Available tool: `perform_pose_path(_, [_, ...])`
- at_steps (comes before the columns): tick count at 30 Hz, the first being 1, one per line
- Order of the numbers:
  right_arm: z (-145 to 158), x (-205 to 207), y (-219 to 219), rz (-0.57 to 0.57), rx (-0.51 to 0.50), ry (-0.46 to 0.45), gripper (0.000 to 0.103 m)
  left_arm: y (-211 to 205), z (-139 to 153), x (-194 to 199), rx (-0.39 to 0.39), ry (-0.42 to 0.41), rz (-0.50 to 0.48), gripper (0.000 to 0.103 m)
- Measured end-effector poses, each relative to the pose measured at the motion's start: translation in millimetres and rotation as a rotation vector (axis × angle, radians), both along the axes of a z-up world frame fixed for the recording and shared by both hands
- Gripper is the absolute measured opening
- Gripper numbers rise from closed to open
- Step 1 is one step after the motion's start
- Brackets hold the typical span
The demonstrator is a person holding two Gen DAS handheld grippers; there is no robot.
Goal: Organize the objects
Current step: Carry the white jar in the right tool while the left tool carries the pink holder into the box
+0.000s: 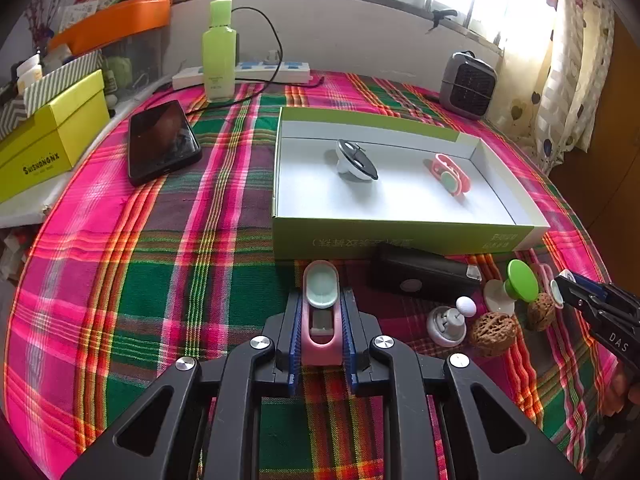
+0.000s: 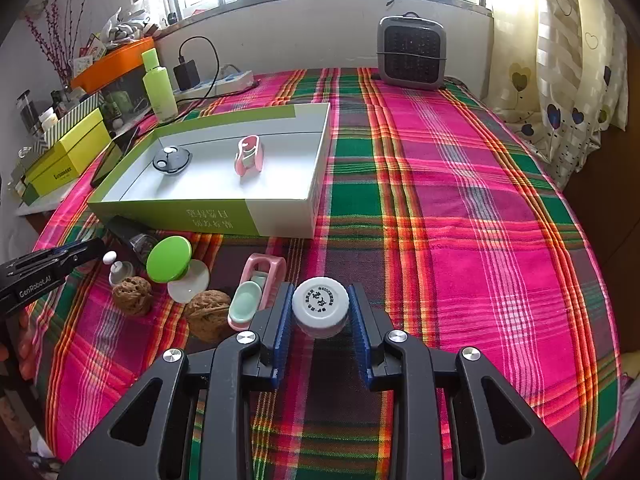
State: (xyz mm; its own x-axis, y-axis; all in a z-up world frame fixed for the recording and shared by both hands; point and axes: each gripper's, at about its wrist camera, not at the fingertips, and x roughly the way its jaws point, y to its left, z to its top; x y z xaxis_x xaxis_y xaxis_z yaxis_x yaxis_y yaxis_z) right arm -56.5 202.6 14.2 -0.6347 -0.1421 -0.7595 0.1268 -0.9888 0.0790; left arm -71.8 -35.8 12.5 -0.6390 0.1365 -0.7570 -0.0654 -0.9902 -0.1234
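My left gripper [image 1: 320,296] is shut on a pink holder with a mint oval pad [image 1: 320,292], just in front of the shallow green-and-white box [image 1: 400,236]. In the box lie a black-and-white round piece [image 1: 356,160] and another pink holder [image 1: 450,174]. My right gripper [image 2: 320,289] is shut on a round white cap [image 2: 320,306] low over the plaid cloth. A third pink holder [image 2: 256,292] lies just left of it. The right gripper [image 1: 560,292] shows at the right edge of the left wrist view. Whether either held thing rests on the cloth I cannot tell.
Between the grippers lie two walnuts [image 2: 208,316] [image 2: 132,294], a green-topped white piece [image 2: 170,264], a small white knob piece [image 1: 448,322] and a black case [image 1: 420,276]. A phone [image 1: 160,140], a green bottle [image 1: 218,52], a power strip and a small heater [image 2: 412,50] stand farther back.
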Motion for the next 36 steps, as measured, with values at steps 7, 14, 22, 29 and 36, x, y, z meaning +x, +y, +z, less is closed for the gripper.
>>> perform_pose_path(7, [6, 2, -3, 0.008, -0.005, 0.016, 0.029, 1, 9, 4, 0.006, 0.021, -0.005, 0.016])
perform_pose_path(14, [13, 5, -5, 0.017, -0.013, 0.034, 0.029, 4, 18, 6, 0.011, 0.04, -0.016, 0.016])
perform_pose_path(22, [25, 2, -13, 0.043, -0.024, 0.06, 0.029, 10, 27, 3, 0.012, 0.055, -0.032, 0.016])
perform_pose_path(29, [36, -8, -20, 0.067, -0.015, 0.084, 0.029, 19, 37, -8, 0.023, 0.067, -0.051, 0.016])
perform_pose_path(36, [41, -25, -24, 0.084, -0.021, 0.09, 0.029, 29, 43, -25, 0.024, 0.066, -0.071, 0.016])
